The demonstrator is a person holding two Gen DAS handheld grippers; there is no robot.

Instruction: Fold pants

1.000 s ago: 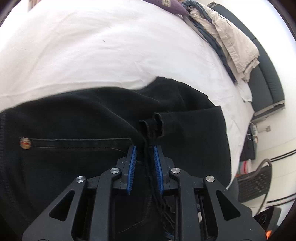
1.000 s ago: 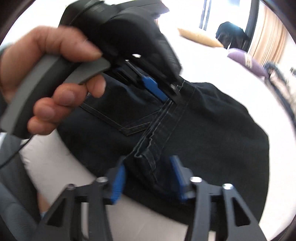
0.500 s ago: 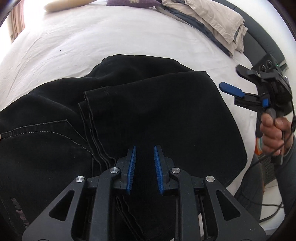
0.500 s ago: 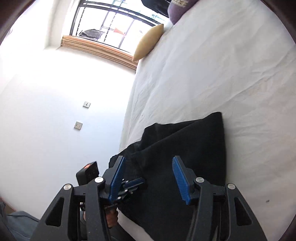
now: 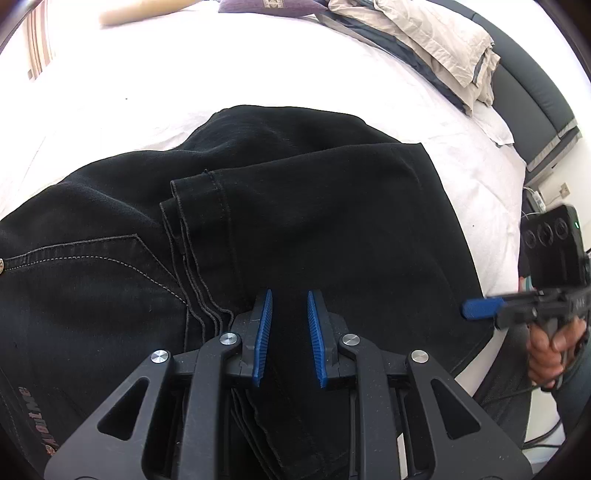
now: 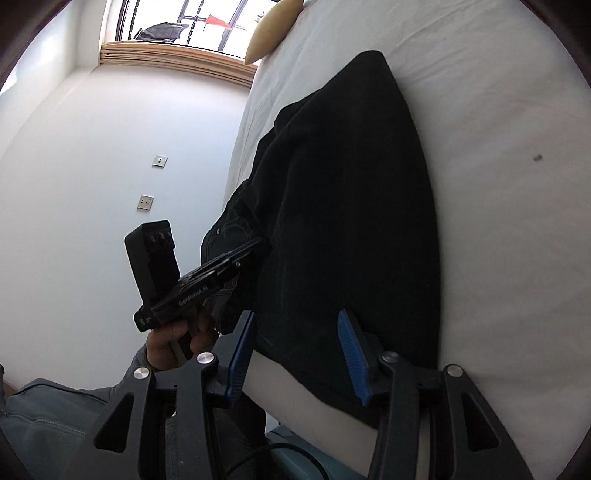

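Observation:
Black denim pants [image 5: 314, 221] lie folded on the white bed, the leg hems laid over the seat and back pocket. My left gripper [image 5: 289, 299] hovers just above the folded legs, its blue pads a little apart with nothing between them. My right gripper [image 6: 295, 343] is open wide and empty at the bed's near edge, over the folded end of the pants [image 6: 351, 203]. The left gripper also shows in the right wrist view [image 6: 255, 245], held at the pants. One pad of the right gripper shows in the left wrist view [image 5: 480, 308].
A white sheet [image 5: 184, 92] covers the bed. A pile of beige and dark clothes [image 5: 424, 40] lies at the far right beside a dark headboard [image 5: 532, 96]. A purple pillow [image 5: 269, 5] and a tan pillow [image 6: 269, 33] lie far off. A wall [image 6: 110, 147] runs along the bed's left side.
The left gripper let go of the pants' fabric and drew back above them. The right gripper let go of the waistband seam, pulled away to the bed's edge and turned.

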